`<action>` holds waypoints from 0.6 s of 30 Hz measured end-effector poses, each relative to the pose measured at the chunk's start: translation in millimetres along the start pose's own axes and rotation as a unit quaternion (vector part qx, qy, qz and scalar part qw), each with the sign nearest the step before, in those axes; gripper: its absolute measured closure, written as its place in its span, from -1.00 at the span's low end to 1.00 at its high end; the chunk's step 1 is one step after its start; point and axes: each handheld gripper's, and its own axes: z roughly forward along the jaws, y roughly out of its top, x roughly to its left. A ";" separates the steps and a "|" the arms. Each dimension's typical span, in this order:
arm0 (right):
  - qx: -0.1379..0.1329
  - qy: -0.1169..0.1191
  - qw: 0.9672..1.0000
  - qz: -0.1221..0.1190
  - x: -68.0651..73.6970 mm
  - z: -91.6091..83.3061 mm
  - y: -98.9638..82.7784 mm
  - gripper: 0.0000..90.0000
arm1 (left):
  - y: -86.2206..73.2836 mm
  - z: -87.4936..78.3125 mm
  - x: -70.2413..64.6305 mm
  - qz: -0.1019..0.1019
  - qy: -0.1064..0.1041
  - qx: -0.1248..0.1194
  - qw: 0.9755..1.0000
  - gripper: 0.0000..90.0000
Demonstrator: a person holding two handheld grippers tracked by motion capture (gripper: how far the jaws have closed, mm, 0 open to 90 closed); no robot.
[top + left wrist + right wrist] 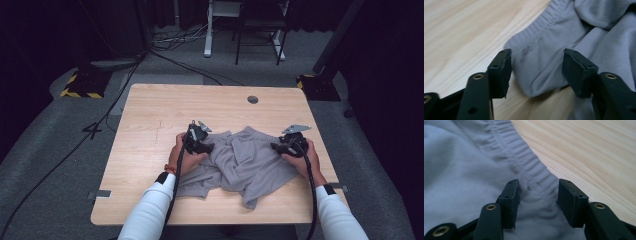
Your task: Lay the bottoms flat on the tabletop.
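High view: grey shorts (240, 162) lie crumpled mid-counter (150, 115), long axis running hand to hand. My left tool (536, 72) gapes half-wide astride one waistband corner; my right tool (537, 202), equally parted, straddles the elastic edge opposite, nothing pinched.

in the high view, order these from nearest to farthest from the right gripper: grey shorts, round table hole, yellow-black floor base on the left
1. grey shorts: right under the right gripper, whose open jaws straddle the waistband.
2. round hole: on the table, near its far edge, left of the gripper.
3. yellow-black base: on the floor beyond the table's far left corner.
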 end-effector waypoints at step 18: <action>0.034 -0.096 0.993 0.066 -44.3 -11.2 -22.1 0.21 | -54.0 -59.3 -28.4 0.042 -0.042 -0.035 0.998 -0.09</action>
